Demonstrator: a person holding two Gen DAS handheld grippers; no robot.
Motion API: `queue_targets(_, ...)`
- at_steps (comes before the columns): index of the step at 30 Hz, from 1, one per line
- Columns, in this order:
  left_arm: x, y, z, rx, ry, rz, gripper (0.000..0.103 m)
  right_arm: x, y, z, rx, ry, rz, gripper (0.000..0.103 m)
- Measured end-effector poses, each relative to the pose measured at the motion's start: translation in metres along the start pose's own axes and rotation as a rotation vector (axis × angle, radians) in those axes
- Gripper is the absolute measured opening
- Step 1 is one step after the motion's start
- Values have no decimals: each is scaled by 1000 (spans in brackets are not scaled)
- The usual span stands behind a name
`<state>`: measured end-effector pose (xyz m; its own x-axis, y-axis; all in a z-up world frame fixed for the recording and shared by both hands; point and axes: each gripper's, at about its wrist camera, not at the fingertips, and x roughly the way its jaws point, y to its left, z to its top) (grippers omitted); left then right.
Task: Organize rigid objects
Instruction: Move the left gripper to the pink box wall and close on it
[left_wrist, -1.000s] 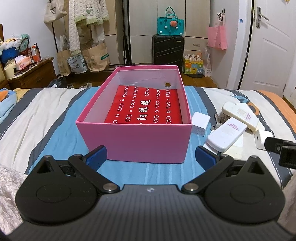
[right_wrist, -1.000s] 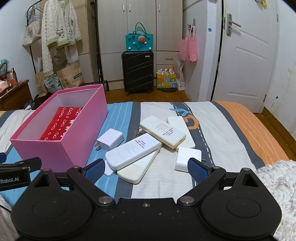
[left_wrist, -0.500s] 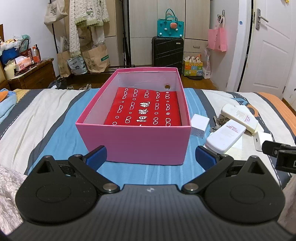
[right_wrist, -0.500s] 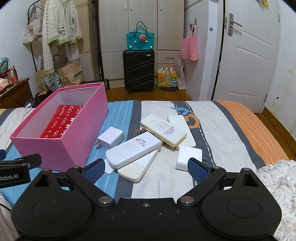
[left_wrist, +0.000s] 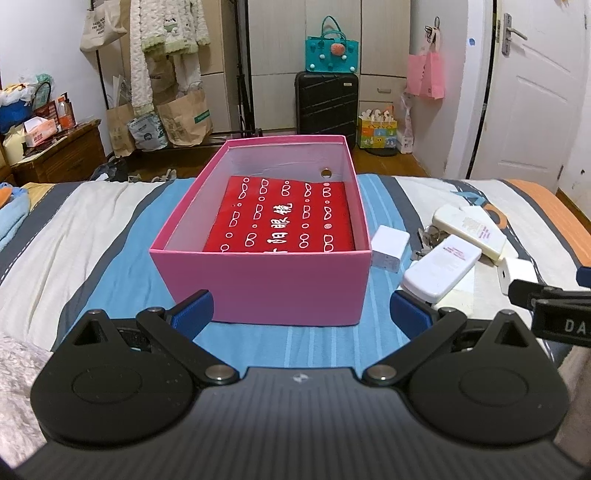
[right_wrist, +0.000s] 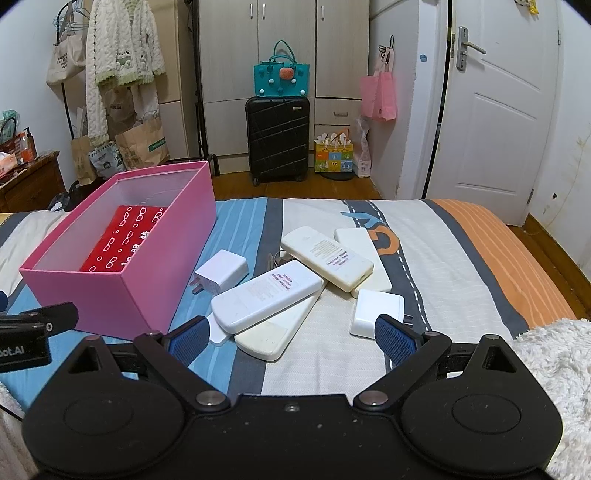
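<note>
While both tools hover low over the striped bedspread (right_wrist: 461, 258), the left gripper (left_wrist: 301, 314) sits with its blue pads spread wide and holding nothing, squared up to the near wall of the pink box (left_wrist: 258, 280), which lies just beyond the tips. Inside that box a red packet (left_wrist: 284, 218) lies flat on the floor. Moving right, a white charger (right_wrist: 221, 275) rests just beside the box's right wall. Next comes the pile of white remotes (right_wrist: 266, 295), crossed over one another, the nearest ends lying between and just ahead of the right gripper (right_wrist: 291, 334), whose fingers are also wide apart and hold nothing. A second white adapter (right_wrist: 376, 312) sits right by the right-hand pad (right_wrist: 395, 338), touching or nearly so; hard to call.
</note>
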<state>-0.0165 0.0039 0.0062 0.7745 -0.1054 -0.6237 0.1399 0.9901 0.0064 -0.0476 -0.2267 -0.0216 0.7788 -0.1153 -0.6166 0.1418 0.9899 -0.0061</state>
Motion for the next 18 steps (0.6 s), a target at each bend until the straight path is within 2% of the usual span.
queue_targets(5, -9, 3, 6, 36, 37, 3, 103, -1, 1, 1, -5, 8, 4, 98)
queue_targets(10, -29, 17, 25, 85, 61, -23, 103, -5, -3, 8, 13, 36, 63, 98)
queue_targets(13, -43, 28, 33, 148, 89, -36, 103, -5, -3, 12, 5, 56, 47, 98)
queue_targets(18, -57, 42, 53, 190, 138, -54, 103, -10, -3, 25, -27, 62, 62, 98)
